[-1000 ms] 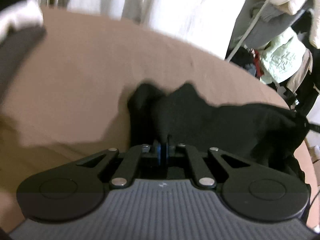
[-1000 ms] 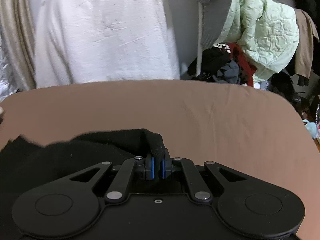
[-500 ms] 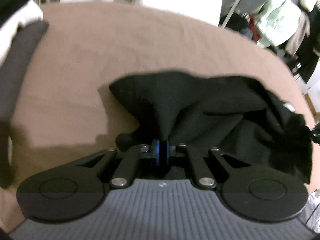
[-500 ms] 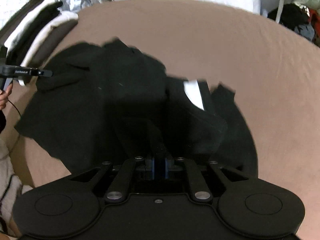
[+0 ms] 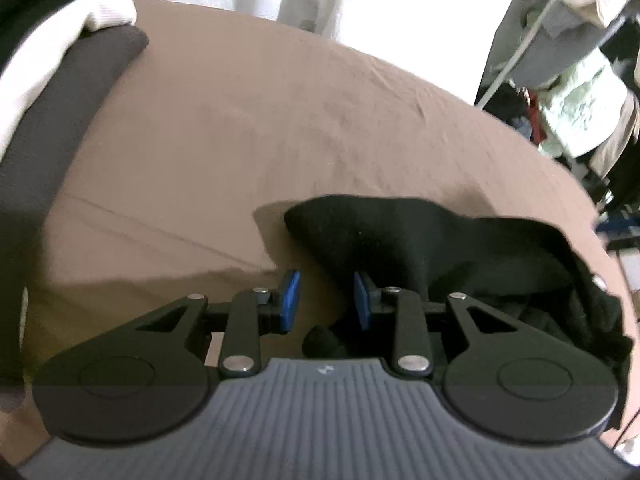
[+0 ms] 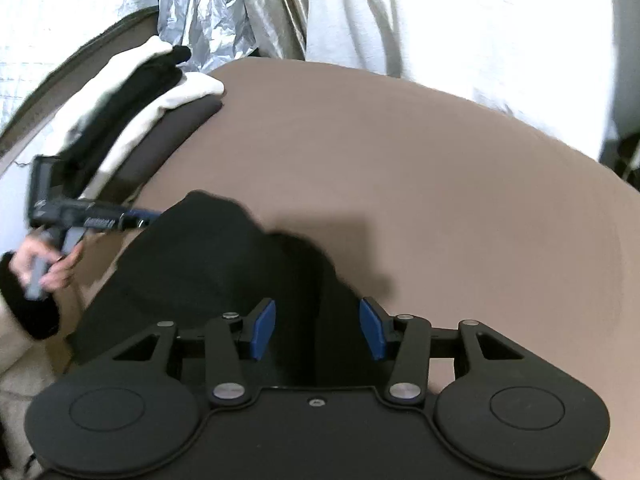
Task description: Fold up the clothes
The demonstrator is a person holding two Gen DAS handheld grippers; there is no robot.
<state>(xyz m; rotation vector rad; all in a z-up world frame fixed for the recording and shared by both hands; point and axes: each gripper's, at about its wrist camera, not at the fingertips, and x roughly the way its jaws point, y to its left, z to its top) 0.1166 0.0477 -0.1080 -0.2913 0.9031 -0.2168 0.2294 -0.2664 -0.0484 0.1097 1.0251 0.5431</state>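
Note:
A black garment (image 5: 432,248) lies bunched on the brown sheet (image 5: 248,128). My left gripper (image 5: 326,300) stands open at its left edge, blue pads apart, with the cloth touching the right pad and nothing clamped. In the right wrist view the same black garment (image 6: 224,264) spreads under my right gripper (image 6: 318,330), which is open above it. The left gripper (image 6: 148,213) shows there too at the garment's left corner, held by a hand (image 6: 44,260).
A stack of folded clothes (image 6: 144,112), white, black and dark brown, sits at the left edge of the sheet. White fabric (image 6: 460,20) hangs behind. A rack of hanging clothes (image 5: 576,92) stands to the right.
Both grippers were shut on the black garment and have now opened and let it go. The garment has dropped onto the sheet.

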